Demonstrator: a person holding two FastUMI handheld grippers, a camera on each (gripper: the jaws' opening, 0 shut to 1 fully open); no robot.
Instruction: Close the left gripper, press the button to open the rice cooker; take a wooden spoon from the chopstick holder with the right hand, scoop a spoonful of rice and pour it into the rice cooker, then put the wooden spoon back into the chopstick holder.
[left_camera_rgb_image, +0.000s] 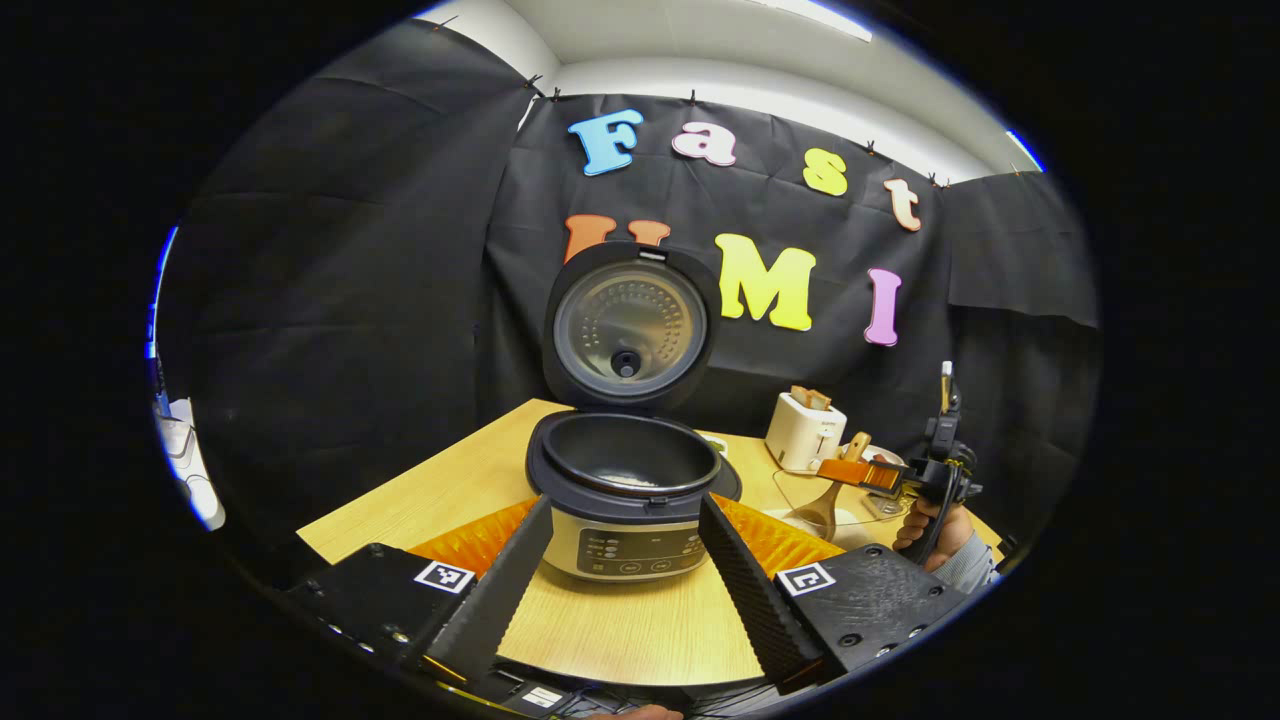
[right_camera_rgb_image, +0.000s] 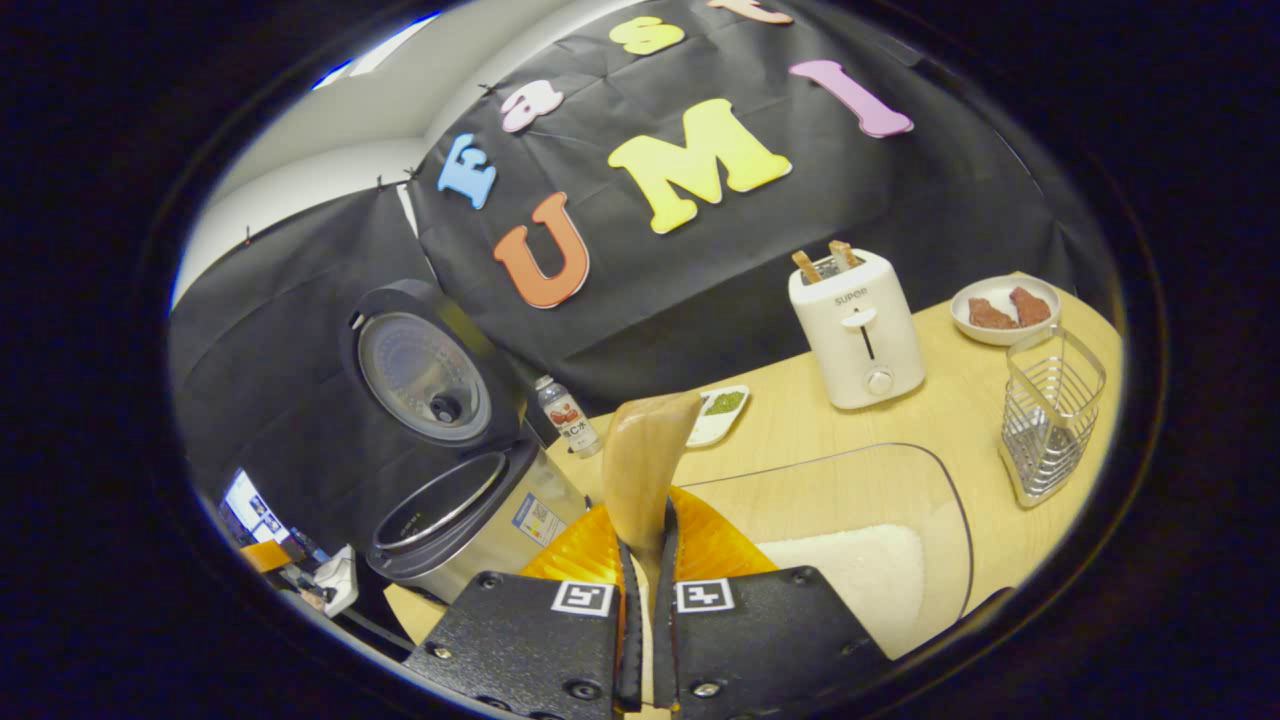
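Rice cooker (left_camera_rgb_image: 625, 510) sits on the wooden surface (left_camera_rgb_image: 640, 625), lid (left_camera_rgb_image: 630, 325) swung fully up, inner pot (left_camera_rgb_image: 630, 455) exposed – a little rice visible at its bottom. Left gripper (left_camera_rgb_image: 625, 580) hangs just in front of the cooker, fingers spread wide either side of its control panel, touching nothing. Right gripper (right_camera_rgb_image: 645, 600) is pressed together on the handle of the wooden spoon (right_camera_rgb_image: 645, 455), bowl of the spoon pointing up and away, over the near edge of a clear glass bowl (right_camera_rgb_image: 880, 500) holding white rice (right_camera_rgb_image: 860, 570). Wire chopstick holder (right_camera_rgb_image: 1050, 415) stands to the right of that bowl – beyond it a small plate (right_camera_rgb_image: 1005, 310) with brown pieces. White toaster (right_camera_rgb_image: 860, 330), a small bottle (right_camera_rgb_image: 565, 415) and a white dish (right_camera_rgb_image: 720, 412) of green stuff sit farther back on the surface
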